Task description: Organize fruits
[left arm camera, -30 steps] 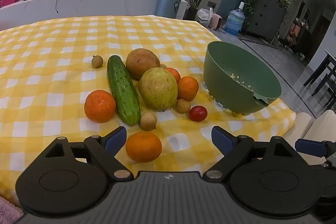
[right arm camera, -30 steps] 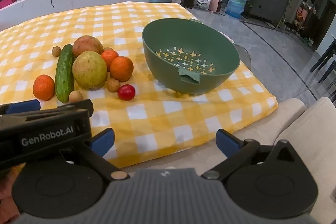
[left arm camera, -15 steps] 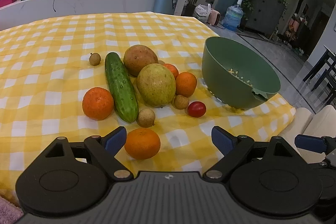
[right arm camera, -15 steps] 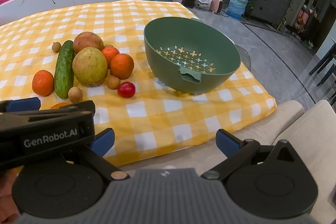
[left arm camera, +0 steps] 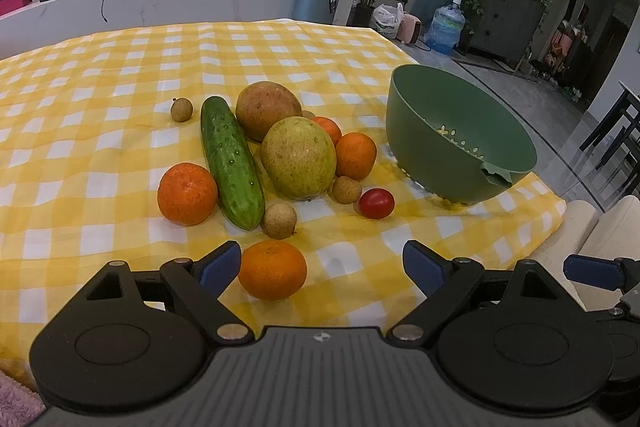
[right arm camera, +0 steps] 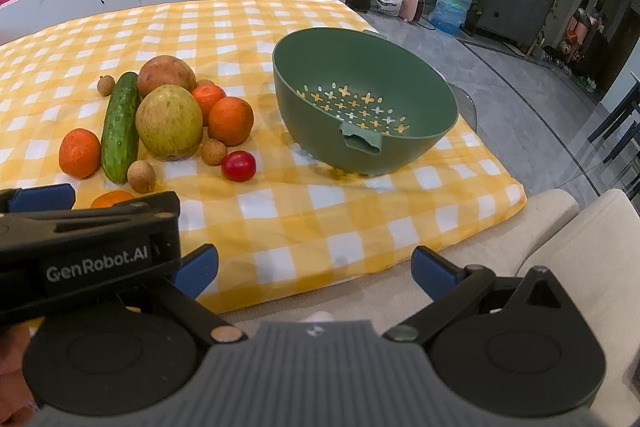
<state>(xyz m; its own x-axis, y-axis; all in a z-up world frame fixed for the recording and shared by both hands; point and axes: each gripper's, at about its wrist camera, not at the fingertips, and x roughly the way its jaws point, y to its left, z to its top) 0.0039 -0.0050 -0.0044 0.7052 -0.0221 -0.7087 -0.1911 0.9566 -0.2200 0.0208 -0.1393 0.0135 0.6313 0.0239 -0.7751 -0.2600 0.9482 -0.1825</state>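
Dim, soft indoor light; sharp focus; strong fisheye bending at edges

Two low wrist views facing forward, near table edge, sharing fruit pile (left arm camera: 280, 155) and bowl (right arm camera: 360, 99)

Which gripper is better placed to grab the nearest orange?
Left. The open left gripper already has the near round orange beside its left finger; the open right gripper faces bare tablecloth.
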